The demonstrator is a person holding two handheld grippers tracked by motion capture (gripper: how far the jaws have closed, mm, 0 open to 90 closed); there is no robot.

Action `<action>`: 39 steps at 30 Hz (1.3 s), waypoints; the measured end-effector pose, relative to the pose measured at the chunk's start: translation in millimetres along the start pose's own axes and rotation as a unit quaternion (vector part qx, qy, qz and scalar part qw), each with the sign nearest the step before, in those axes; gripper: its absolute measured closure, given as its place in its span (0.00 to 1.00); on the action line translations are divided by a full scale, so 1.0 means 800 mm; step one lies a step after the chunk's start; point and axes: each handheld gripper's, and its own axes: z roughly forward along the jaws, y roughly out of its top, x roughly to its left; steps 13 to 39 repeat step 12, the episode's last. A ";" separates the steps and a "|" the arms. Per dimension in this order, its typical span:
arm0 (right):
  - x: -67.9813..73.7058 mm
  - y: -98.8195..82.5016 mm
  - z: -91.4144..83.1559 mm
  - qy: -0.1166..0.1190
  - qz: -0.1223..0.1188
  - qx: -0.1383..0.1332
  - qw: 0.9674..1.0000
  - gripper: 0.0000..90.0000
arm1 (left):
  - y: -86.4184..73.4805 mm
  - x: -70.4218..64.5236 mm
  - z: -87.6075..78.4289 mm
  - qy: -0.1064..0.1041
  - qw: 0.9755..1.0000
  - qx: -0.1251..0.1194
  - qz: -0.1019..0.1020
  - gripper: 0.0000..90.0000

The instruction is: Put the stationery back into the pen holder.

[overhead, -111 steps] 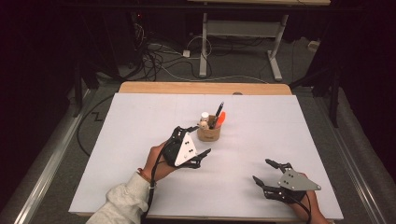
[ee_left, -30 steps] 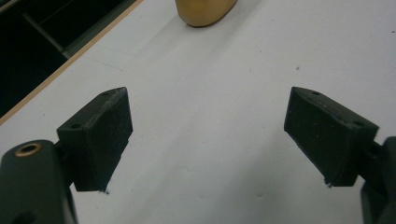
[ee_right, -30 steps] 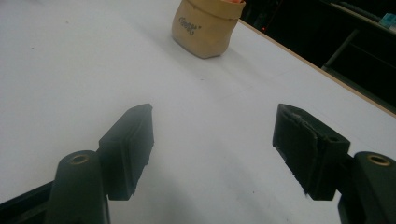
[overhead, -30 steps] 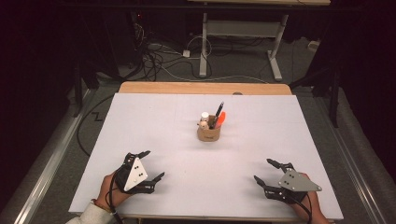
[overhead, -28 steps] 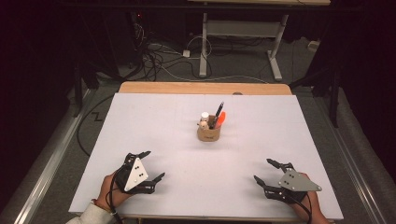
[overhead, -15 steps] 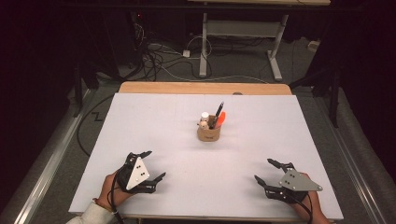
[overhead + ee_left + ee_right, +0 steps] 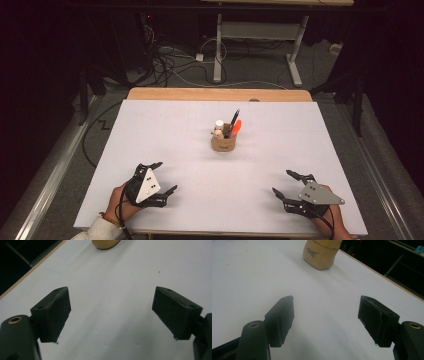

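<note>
A small tan holder (image 7: 223, 142) stands near the middle of the white table (image 7: 170, 125), with a black pen, an orange item and a white-capped item upright in it. Its base shows at the top of the left gripper view (image 7: 105, 243) and its side in the right gripper view (image 7: 322, 253). My left gripper (image 7: 164, 177) rests near the table's front left, jaws wide open and empty (image 7: 111, 315). My right gripper (image 7: 286, 183) rests near the front right, also open with nothing between its pads (image 7: 325, 320).
A wooden strip (image 7: 220, 94) borders the table's far edge. Beyond it lie cables (image 7: 170, 60) on the floor and a white desk frame (image 7: 255, 30). Metal rails (image 7: 45, 175) run along the left side.
In the oldest frame my left gripper was up beside the holder; it has since drawn back to the front left. Over the last second nothing has moved.
</note>
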 end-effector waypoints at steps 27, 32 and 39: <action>-0.002 -0.002 0.001 0.000 0.003 0.002 1.000 0.33 | 0.002 0.001 0.002 0.000 1.000 0.003 -0.001 0.16; -0.002 -0.002 0.001 0.000 0.003 0.002 1.000 0.33 | 0.002 0.001 0.002 0.000 1.000 0.003 -0.001 0.16; -0.002 -0.002 0.001 0.000 0.003 0.002 1.000 0.33 | 0.002 0.001 0.002 0.000 1.000 0.003 -0.001 0.16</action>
